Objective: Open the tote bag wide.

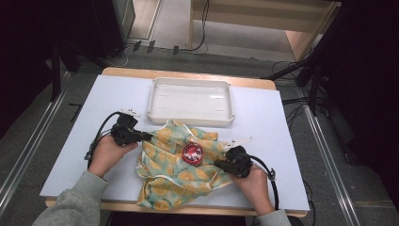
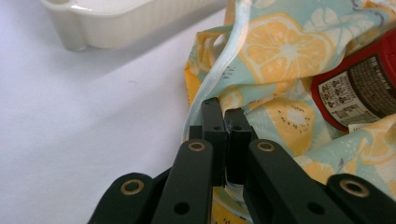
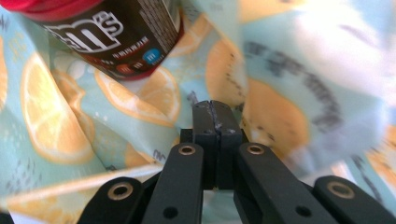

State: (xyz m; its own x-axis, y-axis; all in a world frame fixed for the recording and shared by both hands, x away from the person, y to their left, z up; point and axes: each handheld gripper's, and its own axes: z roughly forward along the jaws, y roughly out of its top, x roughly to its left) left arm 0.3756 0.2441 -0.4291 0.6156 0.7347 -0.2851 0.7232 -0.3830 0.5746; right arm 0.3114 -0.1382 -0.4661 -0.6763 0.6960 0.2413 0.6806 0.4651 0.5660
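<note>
Cloth (image 1: 176,165) with a lemon print lies crumpled on the near half of the table (image 1: 84,141), just near of the white tray (image 1: 190,101). A red-lidded candy tub (image 1: 192,153) sits on the cloth's middle, tilted in the folds. Left gripper (image 1: 147,136) is at the cloth's left edge; in the left gripper view its jaws are clenched, and whether the hem is pinched between them I cannot tell. Right gripper (image 1: 218,164) is at the cloth's right side, jaws pressed together with the tips against the fabric; no fold is visibly caught. Judgement: the work is gathering or lifting the cloth around the tub. Risks: an uneven pull from one side rolls the tub off the cloth; a shallow pinch on the slick hem slips out; a raised edge drags against the tray.
</note>
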